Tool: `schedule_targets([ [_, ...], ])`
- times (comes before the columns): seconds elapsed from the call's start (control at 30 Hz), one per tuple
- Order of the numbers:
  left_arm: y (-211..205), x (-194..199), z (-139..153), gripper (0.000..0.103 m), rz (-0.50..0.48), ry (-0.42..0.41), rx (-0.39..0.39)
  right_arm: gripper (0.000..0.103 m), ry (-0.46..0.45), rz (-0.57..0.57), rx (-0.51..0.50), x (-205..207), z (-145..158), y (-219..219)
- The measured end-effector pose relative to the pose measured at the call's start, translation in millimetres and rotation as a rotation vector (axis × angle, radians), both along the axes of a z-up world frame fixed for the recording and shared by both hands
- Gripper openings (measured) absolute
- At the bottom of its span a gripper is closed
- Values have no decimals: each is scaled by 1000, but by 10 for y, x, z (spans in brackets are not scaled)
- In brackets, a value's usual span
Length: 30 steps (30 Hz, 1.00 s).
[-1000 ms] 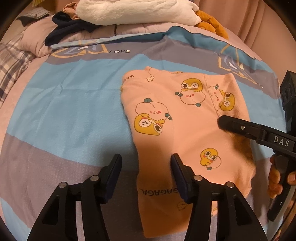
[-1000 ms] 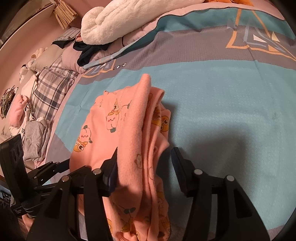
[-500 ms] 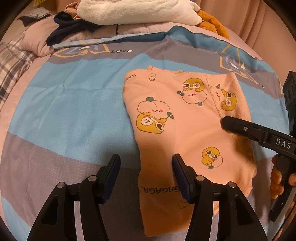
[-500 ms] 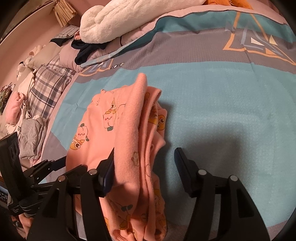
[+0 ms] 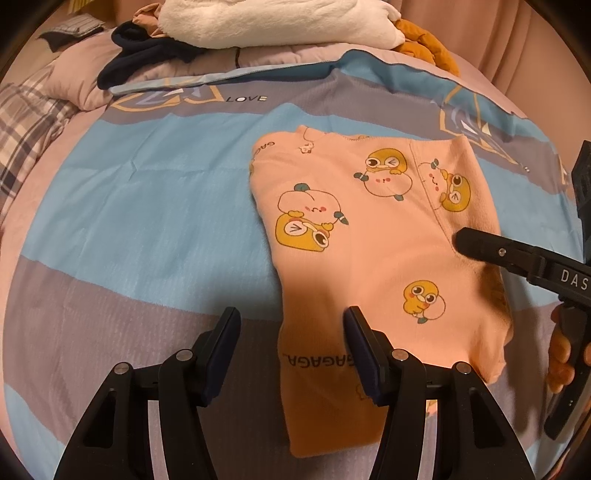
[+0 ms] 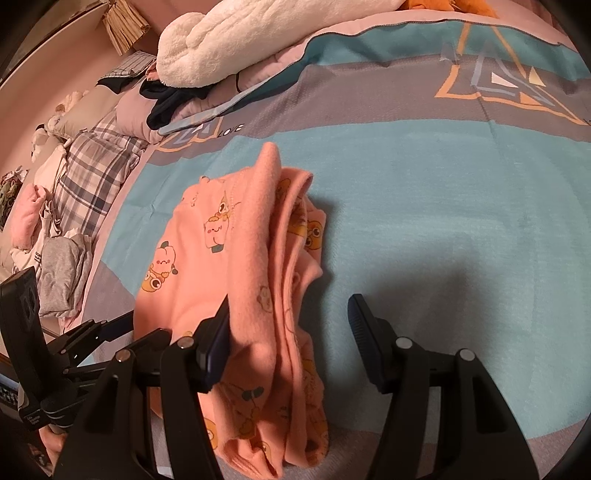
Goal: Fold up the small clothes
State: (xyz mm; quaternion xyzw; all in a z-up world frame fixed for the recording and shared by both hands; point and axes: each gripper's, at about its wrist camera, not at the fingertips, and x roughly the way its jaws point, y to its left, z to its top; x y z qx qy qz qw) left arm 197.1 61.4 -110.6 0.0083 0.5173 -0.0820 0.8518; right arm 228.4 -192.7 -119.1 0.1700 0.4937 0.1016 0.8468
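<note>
I am holding both grippers over the bed, each pointing steeply down at a folded pink garment (image 5: 373, 258) that is lying flat on the blue and grey striped bedspread (image 5: 147, 206). The garment is printed with yellow cartoon characters and lettering near its near edge.

My left gripper (image 5: 291, 354) is hovering with its jaws standing apart; the garment's left edge is passing between them, but neither pad is pressing on the cloth. It is gripping nothing.

My right gripper (image 6: 290, 345) is also standing with its jaws apart. Its left pad is resting against a raised fold of the garment (image 6: 258, 280), while the right pad is standing clear over bare bedspread (image 6: 443, 221). The cloth is not clamped. From the left wrist view, one finger of the right gripper (image 5: 480, 245) is lying across the garment's right side, with my hand (image 5: 563, 350) gripping its handle.

At the head of the bed, a white fluffy blanket (image 5: 273, 22) is sitting on a dark garment (image 5: 147, 55). A plaid cloth (image 6: 92, 173) and loose clothes (image 6: 62, 269) are lying well apart, to the left.
</note>
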Motion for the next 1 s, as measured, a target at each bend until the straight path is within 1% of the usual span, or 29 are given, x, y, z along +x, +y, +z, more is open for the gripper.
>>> schedule_targets([
  [0.2, 5, -49, 5, 58, 6, 2, 9, 61, -15, 9, 1, -89, 48, 15],
  [0.33, 3, -76, 1, 58, 10, 3, 9, 61, -39, 58, 15, -180, 99, 79],
  [0.43, 0, -99, -7, 58, 13, 4, 10, 61, -34, 102, 7, -247, 91, 169],
  [0.5, 2, -109, -11, 58, 13, 5, 9, 61, -33, 132, -26, -295, 76, 245],
  [0.57, 6, -136, -24, 58, 16, 8, 6, 61, -36, 152, -95, -337, 50, 305],
  [0.6, 12, -148, -32, 58, 17, 10, 4, 61, -33, 157, -111, -336, 37, 321],
  [0.7, 33, -170, -59, 63, 22, 16, 10, 60, -22, 158, -140, -335, -9, 316],
  [0.77, 55, -186, -75, 64, 25, 22, 4, 63, -17, 149, -153, -333, -35, 287],
  [1.0, 75, -228, -76, 64, 29, 23, 5, 63, -3, 115, -134, -393, -70, 163],
])
